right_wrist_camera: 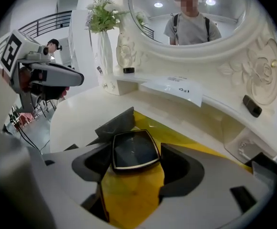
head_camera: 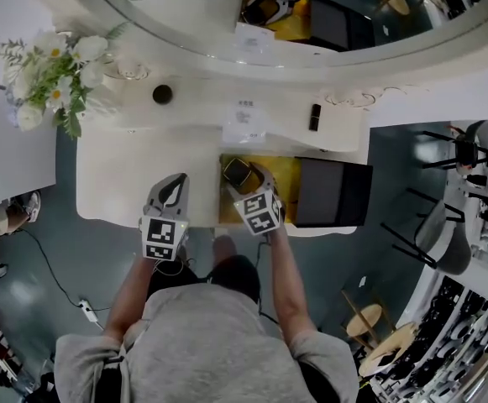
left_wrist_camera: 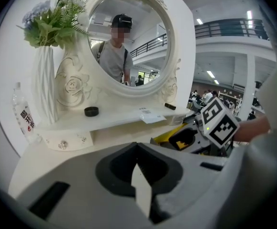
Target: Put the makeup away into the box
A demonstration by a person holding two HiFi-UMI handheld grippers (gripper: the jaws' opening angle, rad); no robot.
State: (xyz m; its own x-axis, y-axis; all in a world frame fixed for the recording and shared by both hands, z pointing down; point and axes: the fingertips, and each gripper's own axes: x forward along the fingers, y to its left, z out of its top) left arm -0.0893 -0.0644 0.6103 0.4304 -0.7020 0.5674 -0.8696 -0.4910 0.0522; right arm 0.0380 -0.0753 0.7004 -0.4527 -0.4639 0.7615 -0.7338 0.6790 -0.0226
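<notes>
**A:** What's the layout, biggest first?

**B:** A white counter (head_camera: 118,175) under a round mirror (head_camera: 193,7). At the counter's front edge lies the box (head_camera: 287,179), yellow inside. Its black lid (head_camera: 334,193) is thrown open to the right, which leaves the inside free to load.

**A:** And the grippers?

**B:** The right gripper (head_camera: 244,175) is out over the box's left end, its fingers closed on a compact (right_wrist_camera: 134,150). It grips the compact by two sides, flat and face up, likely so it can go down level. The left gripper (head_camera: 173,188) hangs over bare counter just left of the box. Its fingers are drawn together with only a sliver between them and nothing in them. It looks parked out of the way.

**A:** So the compact isn't in yet?

**B:** It's held over the yellow inside; I can't tell whether it touches. I'd judge this is the placing step.

**A:** Anything left to fetch?

**B:** On the shelf (head_camera: 202,99) below the mirror are a small black jar (head_camera: 162,94) and a black tube (head_camera: 314,117), well apart, with a card (head_camera: 244,124) between them. They may be more makeup, but they're too small to be sure
</notes>
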